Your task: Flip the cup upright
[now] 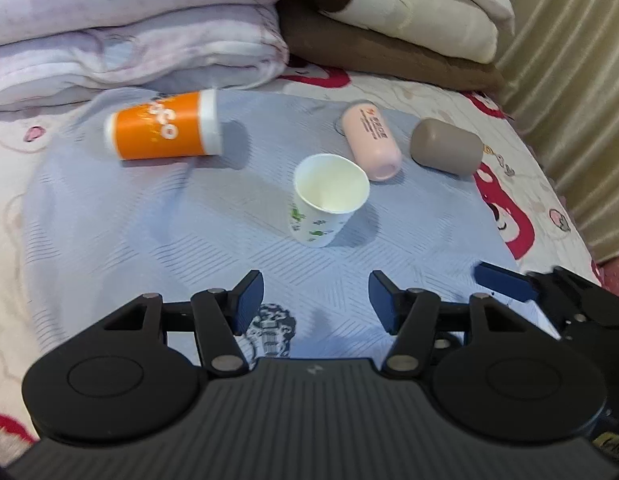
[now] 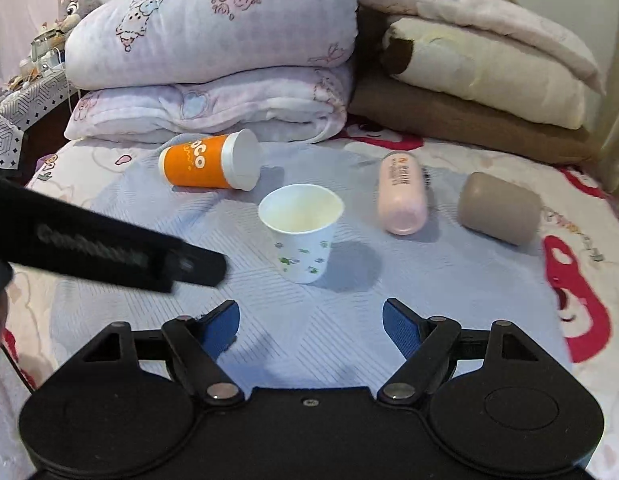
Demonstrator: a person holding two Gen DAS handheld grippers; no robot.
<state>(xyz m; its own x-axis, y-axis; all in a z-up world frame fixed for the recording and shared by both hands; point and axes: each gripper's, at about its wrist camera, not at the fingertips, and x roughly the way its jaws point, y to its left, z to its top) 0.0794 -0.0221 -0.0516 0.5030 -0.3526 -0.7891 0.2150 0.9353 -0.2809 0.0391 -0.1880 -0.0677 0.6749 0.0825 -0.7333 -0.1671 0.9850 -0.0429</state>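
White paper cup (image 2: 301, 232) with green print standing upright, mouth up, on blue bed sheet (image 2: 349, 340), ahead of both tongs. Left tongs (image 1: 316, 300) wide open, holding nothing. Right tongs (image 2: 311, 326) wide open, likewise empty. Behind: orange cup (image 2: 207, 166), pink bottle (image 2: 401, 198), taupe cup (image 2: 499, 208), all 3 lying sideways.

1. Left wrist view looks forward and down over its own left gripper (image 1: 316, 300), low above the bed; stacked quilts (image 1: 133, 28) at 12 o'clock.
2. Right wrist view sits just beside, facing likewise; both share the paper cup (image 2: 300, 232), centre, near.
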